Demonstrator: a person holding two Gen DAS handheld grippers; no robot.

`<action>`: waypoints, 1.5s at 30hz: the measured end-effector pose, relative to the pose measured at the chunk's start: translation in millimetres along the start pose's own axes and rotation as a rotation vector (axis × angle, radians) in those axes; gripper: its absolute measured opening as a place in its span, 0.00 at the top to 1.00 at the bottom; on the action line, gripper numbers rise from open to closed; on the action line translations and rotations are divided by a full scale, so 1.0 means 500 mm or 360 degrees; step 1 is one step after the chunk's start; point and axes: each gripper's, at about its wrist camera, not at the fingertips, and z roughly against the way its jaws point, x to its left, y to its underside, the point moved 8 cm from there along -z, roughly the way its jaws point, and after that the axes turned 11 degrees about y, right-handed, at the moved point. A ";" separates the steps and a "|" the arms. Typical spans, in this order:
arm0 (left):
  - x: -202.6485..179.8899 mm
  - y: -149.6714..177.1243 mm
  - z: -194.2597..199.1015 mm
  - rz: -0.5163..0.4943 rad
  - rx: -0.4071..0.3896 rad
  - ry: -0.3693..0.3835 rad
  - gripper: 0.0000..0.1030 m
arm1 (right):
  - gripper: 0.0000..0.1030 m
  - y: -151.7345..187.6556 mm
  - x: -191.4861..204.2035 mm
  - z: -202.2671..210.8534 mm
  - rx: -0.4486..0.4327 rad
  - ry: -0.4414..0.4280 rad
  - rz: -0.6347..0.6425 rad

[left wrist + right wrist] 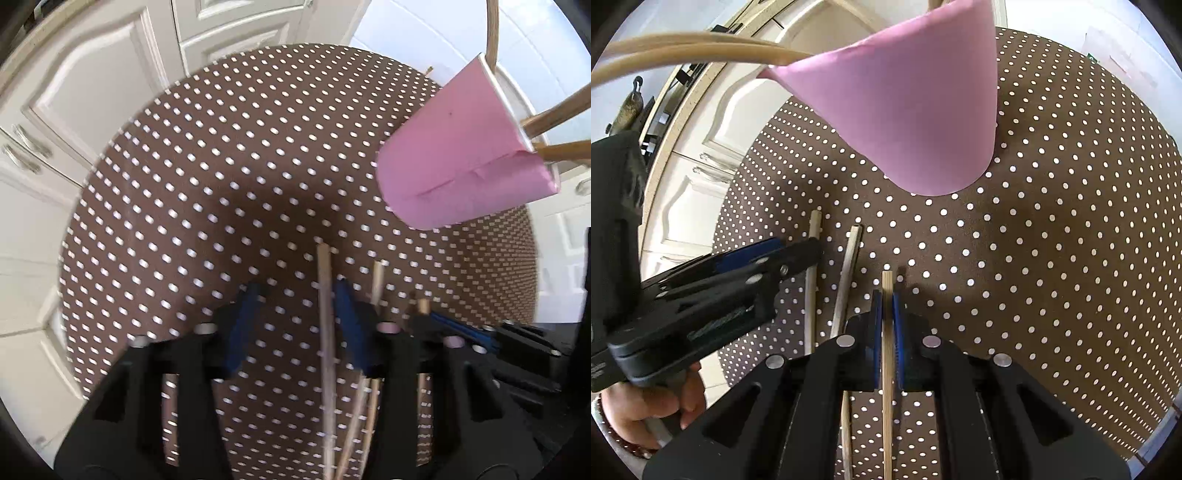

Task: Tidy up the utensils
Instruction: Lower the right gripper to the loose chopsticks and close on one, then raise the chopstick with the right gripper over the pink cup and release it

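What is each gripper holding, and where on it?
Right gripper is shut on a wooden chopstick, near its end. Left gripper is open, holding nothing.

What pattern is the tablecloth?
Brown tablecloth with white polka dots, clearest in the right wrist view.

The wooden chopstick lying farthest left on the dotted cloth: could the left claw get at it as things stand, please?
Probably yes. The left claw is open and hangs right over that wooden chopstick, with only the brown dotted cloth beneath. The right claw, shut on another wooden stick, sits clear to the side.
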 end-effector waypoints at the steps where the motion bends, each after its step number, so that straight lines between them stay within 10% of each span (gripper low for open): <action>1: 0.001 -0.001 0.001 -0.0006 -0.0009 -0.0004 0.73 | 0.95 -0.001 -0.003 0.003 -0.0006 -0.0003 -0.0001; 5: 0.008 0.007 0.007 0.0090 -0.0021 0.0094 0.93 | 0.95 0.005 -0.007 0.026 -0.0048 -0.0017 -0.0010; 45: -0.219 0.016 0.602 -0.0355 -0.1017 0.0459 0.94 | 0.95 -0.005 0.039 0.572 -0.1107 0.0102 -0.0004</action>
